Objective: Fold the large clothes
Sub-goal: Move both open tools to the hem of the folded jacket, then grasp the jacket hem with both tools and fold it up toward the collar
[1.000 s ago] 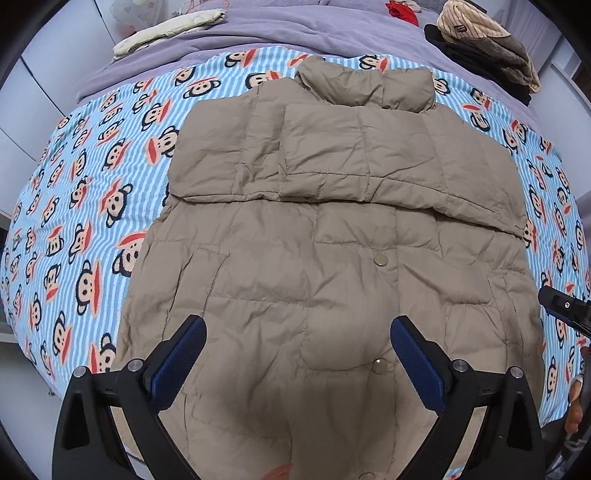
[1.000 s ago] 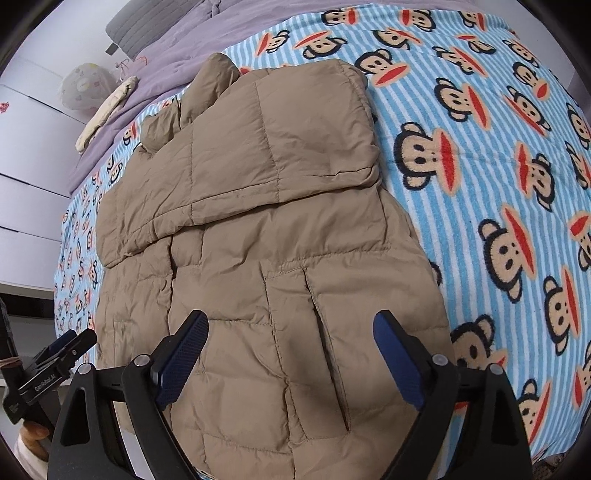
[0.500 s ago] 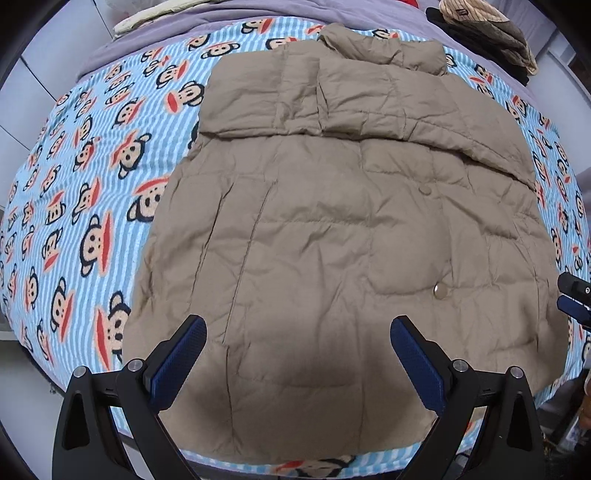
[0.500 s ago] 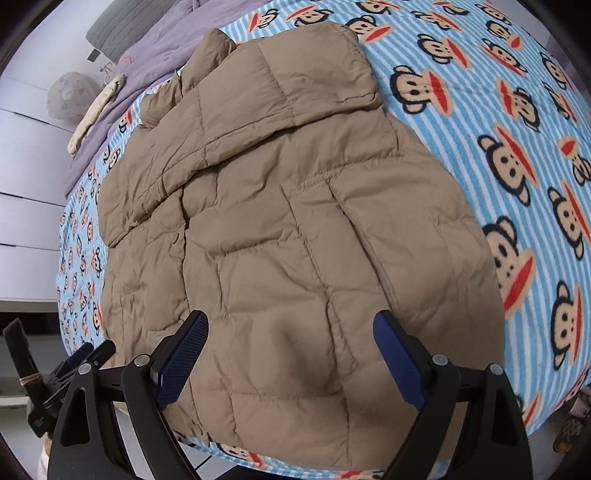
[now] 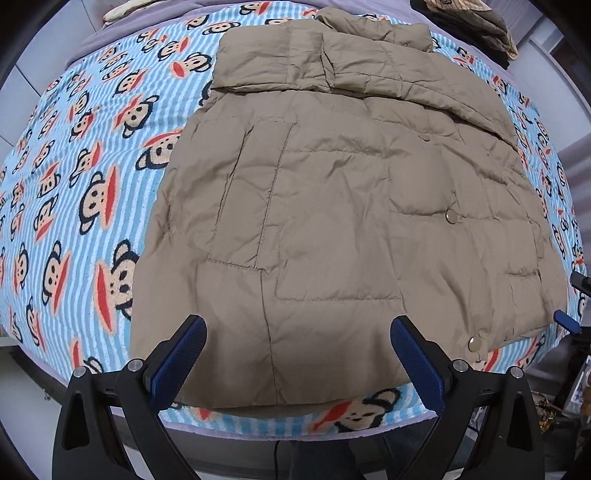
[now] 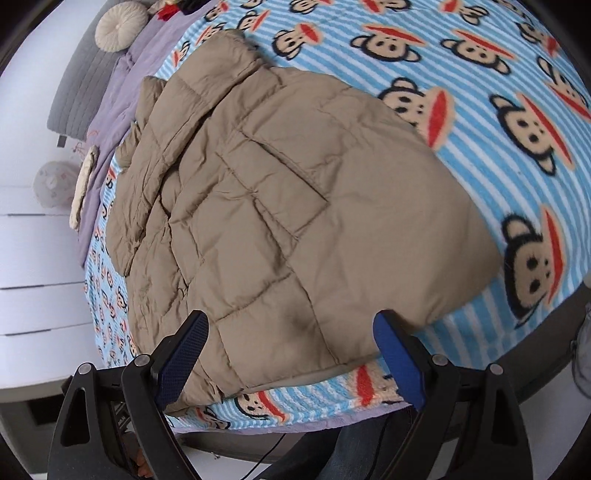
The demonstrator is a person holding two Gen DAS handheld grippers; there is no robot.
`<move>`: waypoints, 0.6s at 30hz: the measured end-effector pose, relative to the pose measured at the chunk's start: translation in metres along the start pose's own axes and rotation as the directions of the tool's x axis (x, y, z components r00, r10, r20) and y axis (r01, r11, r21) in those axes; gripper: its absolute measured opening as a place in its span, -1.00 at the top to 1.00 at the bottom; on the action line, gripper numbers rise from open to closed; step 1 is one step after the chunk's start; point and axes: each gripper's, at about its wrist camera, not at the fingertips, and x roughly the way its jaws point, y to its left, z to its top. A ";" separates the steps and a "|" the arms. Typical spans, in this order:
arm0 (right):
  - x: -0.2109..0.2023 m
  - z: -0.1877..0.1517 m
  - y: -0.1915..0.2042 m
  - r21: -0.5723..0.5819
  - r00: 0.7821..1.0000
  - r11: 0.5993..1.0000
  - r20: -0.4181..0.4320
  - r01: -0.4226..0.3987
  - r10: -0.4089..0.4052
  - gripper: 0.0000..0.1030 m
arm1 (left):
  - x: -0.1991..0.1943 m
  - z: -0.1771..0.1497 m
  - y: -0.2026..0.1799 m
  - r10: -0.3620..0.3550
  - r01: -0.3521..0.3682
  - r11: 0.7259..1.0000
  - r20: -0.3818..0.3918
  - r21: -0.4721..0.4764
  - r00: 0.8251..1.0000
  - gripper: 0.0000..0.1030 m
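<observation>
Left wrist view: tan quilted puffer jacket (image 5: 332, 206) lies flat on monkey-print blue striped bed blanket (image 5: 74, 184); left gripper (image 5: 297, 354) and right gripper (image 6: 291, 350) both spread wide, empty, above its hem.

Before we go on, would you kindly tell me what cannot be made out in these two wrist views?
- Left wrist view: the padded tan jacket has its sleeves folded across the chest, hiding the upper front.
- Left wrist view: the pile of dark and striped clothes is cut off by the top edge.
- Right wrist view: the jacket's near hem lies behind the open right gripper.

A tan puffer jacket (image 5: 332, 206) lies flat on the monkey-print bed (image 5: 85, 177).
</observation>
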 end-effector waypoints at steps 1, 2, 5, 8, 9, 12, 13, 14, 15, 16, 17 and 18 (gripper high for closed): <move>-0.002 -0.002 -0.005 0.023 1.000 1.000 0.007 -0.010 0.010 -0.80 | -0.002 -0.001 0.003 -0.017 0.017 1.000 0.002 -0.008 1.000 -0.94; -0.003 -0.004 -0.009 0.042 1.000 0.999 0.014 -0.022 0.022 -0.80 | -0.004 -0.002 0.008 -0.042 0.042 0.999 0.005 -0.021 0.999 -0.94; -0.009 -0.005 -0.021 0.089 0.997 0.994 0.048 -0.068 0.064 -0.80 | -0.007 -0.007 0.026 -0.122 0.122 0.989 0.005 -0.082 0.993 -0.94; -0.013 -0.007 -0.029 0.123 0.992 0.987 0.073 -0.107 0.099 -0.80 | -0.005 -0.017 0.044 -0.164 0.162 0.977 -0.003 -0.137 0.986 -0.94; -0.013 -0.007 -0.033 0.136 0.991 0.983 0.076 -0.122 0.113 -0.80 | -0.004 -0.019 0.049 -0.175 0.172 0.973 -0.005 -0.154 0.984 -0.94; -0.013 -0.010 -0.041 0.172 0.987 0.973 0.077 -0.151 0.140 -0.80 | -0.002 -0.029 0.062 -0.235 0.228 0.952 -0.007 -0.205 0.972 -0.94; -0.013 -0.010 -0.045 0.181 0.987 0.971 0.073 -0.157 0.146 -0.80 | -0.001 -0.032 0.066 -0.257 0.250 0.943 -0.007 -0.219 0.966 -0.94; -0.012 -0.011 -0.048 0.190 0.986 0.969 0.067 -0.161 0.151 -0.80 | 0.000 -0.035 0.069 -0.281 0.272 0.934 -0.007 -0.230 0.960 -0.94; -0.012 -0.011 -0.051 0.198 0.986 0.966 0.060 -0.165 0.156 -0.80 | 0.001 -0.038 0.071 -0.303 0.292 0.926 -0.009 -0.238 0.953 -0.94; -0.011 -0.012 -0.054 0.209 0.986 0.963 0.056 -0.168 0.160 -0.80 | 0.003 -0.041 0.073 -0.329 0.316 0.916 -0.012 -0.246 0.944 -0.94; -0.011 -0.013 -0.057 0.220 0.986 0.961 0.053 -0.168 0.160 -0.80 | 0.007 -0.044 0.074 -0.358 0.342 0.905 -0.021 -0.254 0.933 -0.94; -0.010 -0.014 -0.060 0.230 0.986 0.959 0.050 -0.167 0.159 -0.80 | 0.013 -0.047 0.075 -0.397 0.373 0.889 -0.040 -0.266 0.917 -0.94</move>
